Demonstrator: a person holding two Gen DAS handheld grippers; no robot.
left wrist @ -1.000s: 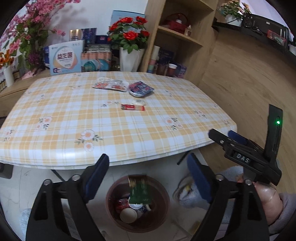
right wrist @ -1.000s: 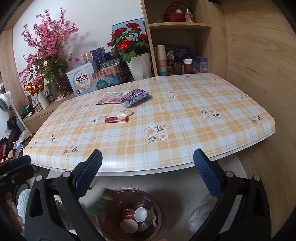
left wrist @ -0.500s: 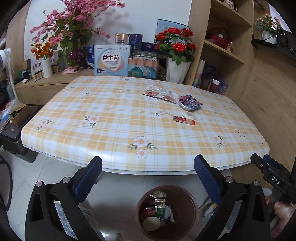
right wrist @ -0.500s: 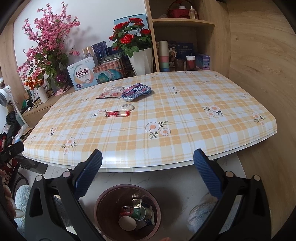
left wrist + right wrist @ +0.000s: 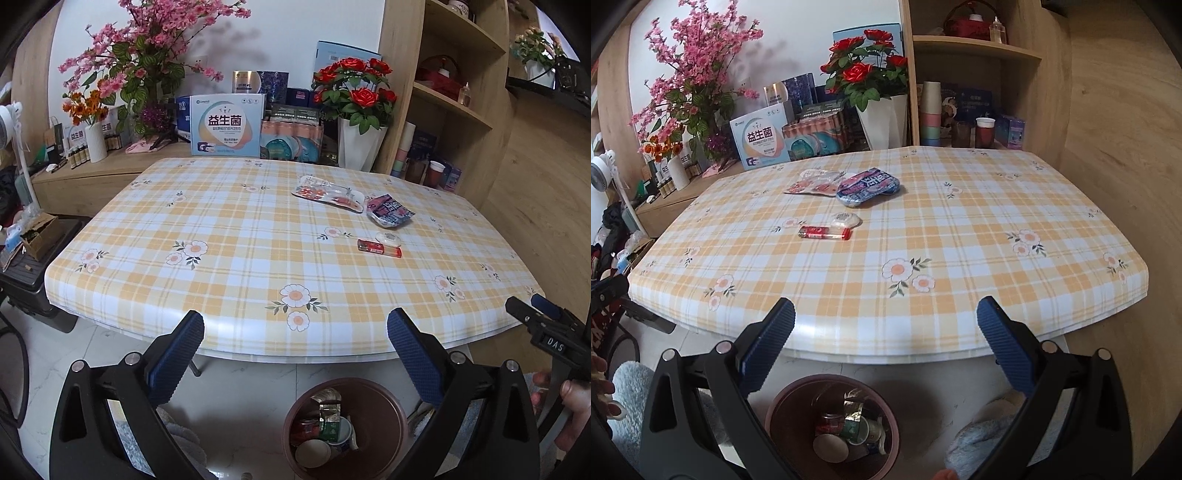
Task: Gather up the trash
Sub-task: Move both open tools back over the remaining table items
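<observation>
Both hand-held grippers (image 5: 295,334) (image 5: 885,332) had swung from the bin (image 5: 345,428) toward the tabletop (image 5: 240,258), released and empty; the slim lighter (image 5: 379,248) at one o'clock could skid away.

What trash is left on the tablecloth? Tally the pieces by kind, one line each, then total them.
Flat clear wrapper with red print: 1
Blue and pink snack bag: 1
Small clear round packet: 1
Red lighter: 1
Total: 4
</observation>
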